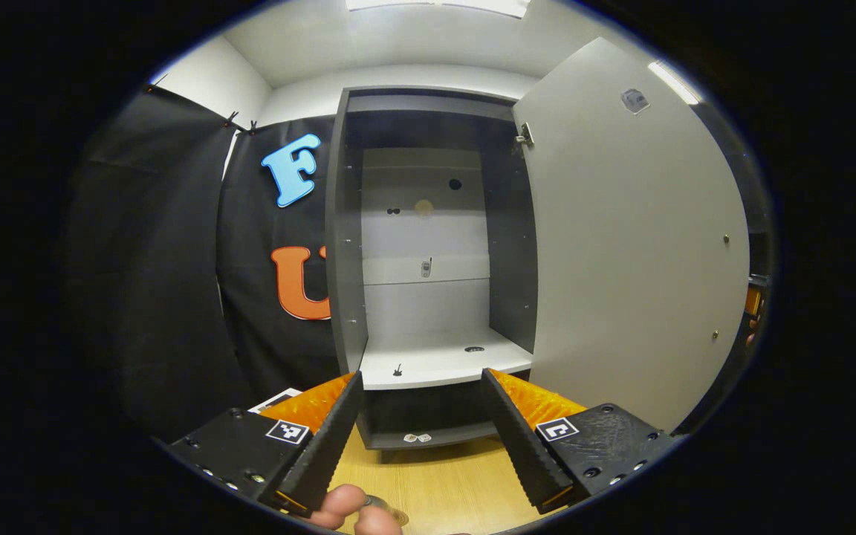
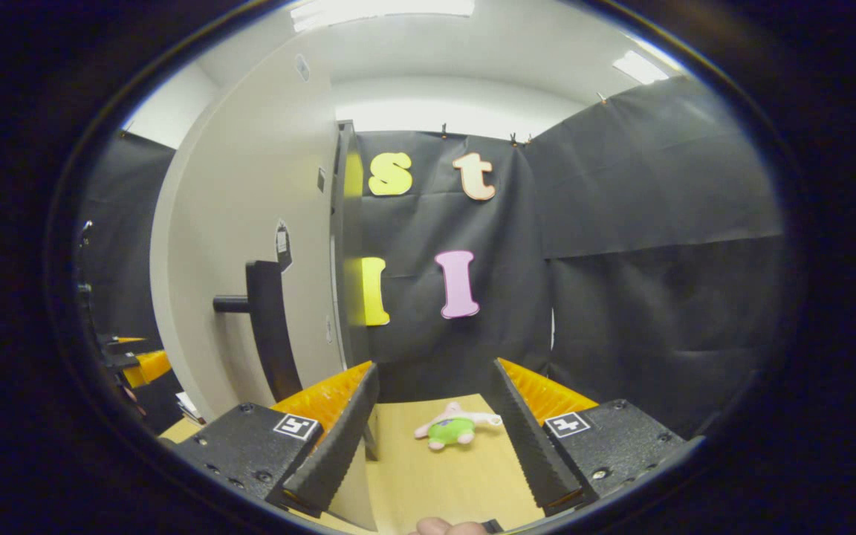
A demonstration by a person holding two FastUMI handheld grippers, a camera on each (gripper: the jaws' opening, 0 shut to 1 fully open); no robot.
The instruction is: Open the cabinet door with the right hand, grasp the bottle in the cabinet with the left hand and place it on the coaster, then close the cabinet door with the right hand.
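Left gripper (image 1: 422,373): jaws spread wide, nothing between them, aimed at the tall grey laminate cabinet (image 1: 346,297). White flat shelf (image 1: 435,360) inside carries only small dark specks. Rounded glinting item (image 1: 382,507) at the bottom edge beside a fingertip (image 1: 342,505), on the pale wood-grain tabletop (image 1: 443,483); too cut off to identify as bottle or coaster. Bottle position: cannot tell.

Pale, smooth, flat-panel cabinet door (image 1: 621,260) swung fully open to the right, hung on a metal hinge (image 1: 524,135).

Right gripper (image 2: 434,364): jaws equally wide, holding nothing, pointed past the door's free edge. To its left, the long black bar handle (image 2: 268,327) standing off the door face on a round post. Farther right, a small soft pink-and-green plush toy (image 2: 452,429) lying on the tabletop, apart from the door.

Judged step: closing the door. Recommended: shift left to the handle, close both fingers squarely across the bar, then swing along the hinge arc rather than push straight. Smooth laminate face likely slippery, so use the handle. Withdraw the left gripper from the door's path first.
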